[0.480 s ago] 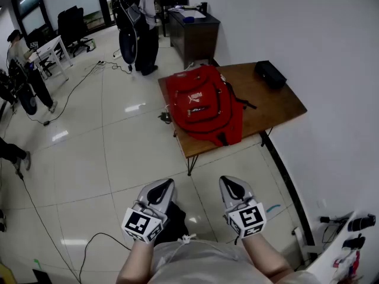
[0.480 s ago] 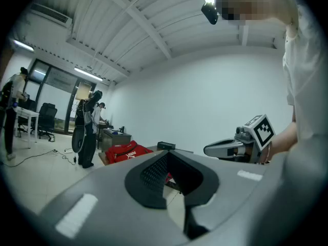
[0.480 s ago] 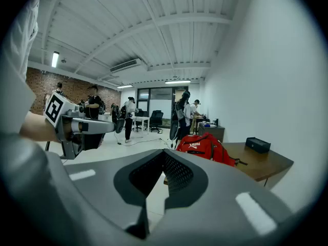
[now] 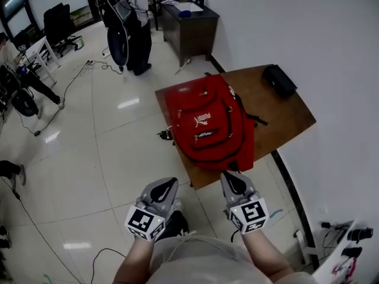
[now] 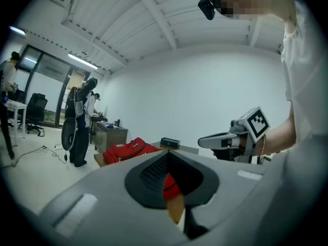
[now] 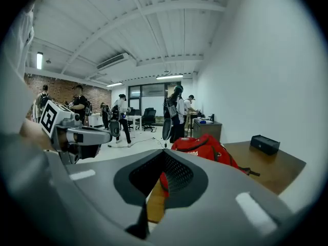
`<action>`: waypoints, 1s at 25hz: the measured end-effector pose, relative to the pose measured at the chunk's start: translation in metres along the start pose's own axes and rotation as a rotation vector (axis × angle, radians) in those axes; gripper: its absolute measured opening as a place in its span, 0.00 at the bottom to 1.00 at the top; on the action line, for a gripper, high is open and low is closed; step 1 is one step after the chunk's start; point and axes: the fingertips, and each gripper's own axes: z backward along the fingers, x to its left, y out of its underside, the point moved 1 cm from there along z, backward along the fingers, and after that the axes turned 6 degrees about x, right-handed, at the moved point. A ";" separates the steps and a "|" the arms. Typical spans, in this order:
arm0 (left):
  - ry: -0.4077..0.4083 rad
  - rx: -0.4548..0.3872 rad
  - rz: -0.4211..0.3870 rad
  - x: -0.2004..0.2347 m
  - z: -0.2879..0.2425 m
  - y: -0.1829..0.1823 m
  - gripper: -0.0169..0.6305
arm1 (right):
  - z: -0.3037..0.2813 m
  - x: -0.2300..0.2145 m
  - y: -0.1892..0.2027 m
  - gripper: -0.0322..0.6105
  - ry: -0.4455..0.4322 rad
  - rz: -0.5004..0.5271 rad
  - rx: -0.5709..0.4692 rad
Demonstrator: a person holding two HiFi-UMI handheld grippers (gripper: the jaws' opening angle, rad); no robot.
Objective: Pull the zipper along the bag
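From the head view, we are holding the left gripper (image 4: 167, 185) and right gripper (image 4: 231, 179) at the wooden table's (image 4: 284, 114) near edge. The red backpack (image 4: 210, 123) is lying flat on that table. In the left gripper view, the jaws are pressing together, gripping nothing. In the right gripper view, the jaws are likewise meeting, empty.

Zipper pulls on the red bag (image 4: 210, 123) are too small to pick out in the head view; zips open or closed, can't tell. In the left gripper (image 4: 166, 185) view, its own housing blocks the bag's near part, and only a red sliver shows through the notch between the fingers. Same in the right gripper (image 4: 230, 178) view: the bag's lower half is hidden. Black box (image 4: 278, 80) at the table (image 4: 284, 114) far corner is too small to identify. Both forearms are cut off by the head view's bottom edge.
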 end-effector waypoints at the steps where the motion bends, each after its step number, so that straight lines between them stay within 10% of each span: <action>1: 0.009 0.004 0.000 0.015 -0.010 -0.004 0.04 | -0.017 -0.006 -0.007 0.06 0.007 0.000 0.007; 10: 0.082 0.089 0.062 0.107 -0.080 -0.001 0.04 | -0.116 -0.053 -0.014 0.06 0.063 -0.045 0.113; 25: 0.094 0.252 0.117 0.123 -0.185 0.073 0.04 | -0.199 -0.063 0.057 0.06 -0.114 -0.105 0.346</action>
